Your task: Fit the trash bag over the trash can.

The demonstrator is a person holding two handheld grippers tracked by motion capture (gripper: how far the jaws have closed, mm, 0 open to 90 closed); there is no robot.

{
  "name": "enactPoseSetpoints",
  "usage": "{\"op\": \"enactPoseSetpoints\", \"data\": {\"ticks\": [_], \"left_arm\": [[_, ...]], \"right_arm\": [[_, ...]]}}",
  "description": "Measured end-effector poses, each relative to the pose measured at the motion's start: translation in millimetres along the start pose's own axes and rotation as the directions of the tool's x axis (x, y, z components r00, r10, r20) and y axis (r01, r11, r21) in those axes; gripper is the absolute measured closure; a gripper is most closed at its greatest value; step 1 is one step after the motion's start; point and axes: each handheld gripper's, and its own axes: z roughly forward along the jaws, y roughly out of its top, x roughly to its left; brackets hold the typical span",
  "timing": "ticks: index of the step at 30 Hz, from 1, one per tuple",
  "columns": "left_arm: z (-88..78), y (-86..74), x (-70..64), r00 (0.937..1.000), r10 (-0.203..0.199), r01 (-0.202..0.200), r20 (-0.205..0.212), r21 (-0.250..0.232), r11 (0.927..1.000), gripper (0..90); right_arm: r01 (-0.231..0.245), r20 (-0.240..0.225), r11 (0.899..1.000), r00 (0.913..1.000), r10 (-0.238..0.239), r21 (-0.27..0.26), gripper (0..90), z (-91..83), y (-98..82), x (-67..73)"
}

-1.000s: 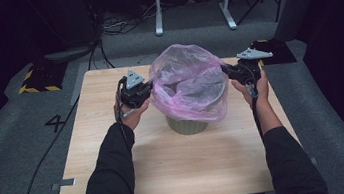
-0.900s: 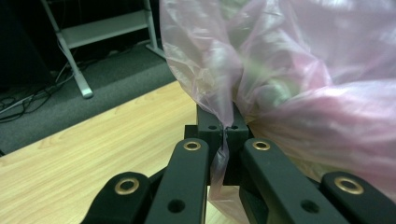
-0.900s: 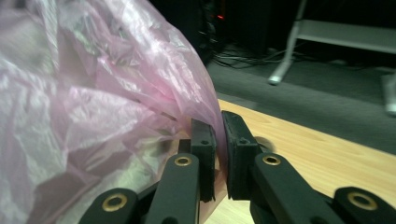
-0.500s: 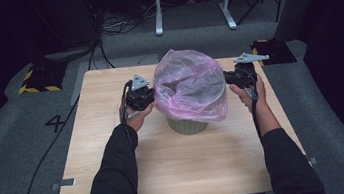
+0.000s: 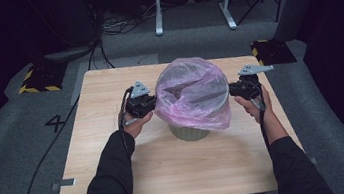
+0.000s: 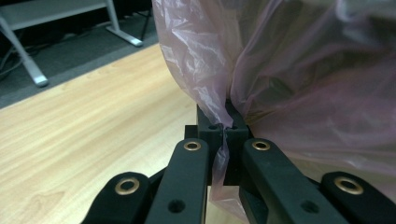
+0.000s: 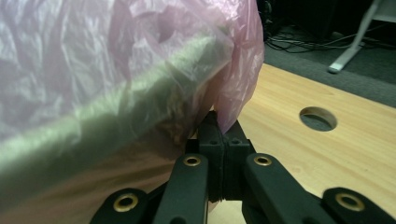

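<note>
A pink plastic bag [image 5: 192, 92] is draped over a grey-green bin [image 5: 190, 132] that stands in the middle of the wooden table [image 5: 108, 85]. My left gripper [image 5: 153, 103] is at the bag's left edge, and in the left gripper view [image 6: 225, 133] its jaws pinch a fold of the thin pink film [image 6: 289, 70]. At the bag's right edge my right gripper [image 5: 232, 89] is likewise shut on the film [image 7: 219, 135]. The bin's greenish rim [image 7: 116, 116] shows through the bag [image 7: 93, 46] in the right gripper view. Both grippers are level with the bin's top.
A round hole [image 7: 317, 118] is cut in the tabletop on the right side. Behind the table stands a white-legged frame [image 5: 193, 3]. Yellow-and-black striped blocks lie on the floor at the back left [image 5: 36, 79] and back right [image 5: 272, 51]. A cable [image 5: 42, 159] trails off the table's left.
Both grippers have sunk, carrying the bag's edges down around the bin. The bag now sits lower and hangs further over the bin's sides.
</note>
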Motion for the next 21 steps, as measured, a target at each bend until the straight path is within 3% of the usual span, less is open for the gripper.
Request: {"op": "enactPoseSetpoints", "data": {"ticks": [6,11,15,18,21], "left_arm": [[-3.3,-6.9,-2.3,0.9994,0.01,-0.01,0.033,0.005,0.9999,89.7],[-6.9,-10.8,-5.5,0.9979,0.022,-0.023,0.061,0.013,0.9997,89.7],[-13.5,-12.6,-10.4,0.9967,0.05,-0.051,0.064,0.016,0.9986,89.7],[-17.0,-11.5,-10.0,0.9975,0.057,-0.058,0.041,0.014,0.9982,89.6],[-20.5,-9.2,-4.8,0.9988,0.044,-0.044,0.019,0.002,0.999,89.6]], "right_arm": [[-0.006,-0.012,1.0,0.9999,0.006,-0.009,90.0,-3.4,-12.3,3.9],[-0.02,-0.05,1.0,0.9986,0.019,-0.017,90.0,-6.4,-23.6,7.4],[0.008,-0.076,1.0,0.9971,-0.009,-0.018,90.0,-15.5,-29.5,13.5],[0.027,-0.058,1.0,0.9979,-0.028,-0.014,89.9,-17.7,-28.2,14.7],[0.025,0.001,0.999,0.9997,-0.025,-0.047,88.4,-23.1,-22.2,12.1]]}}
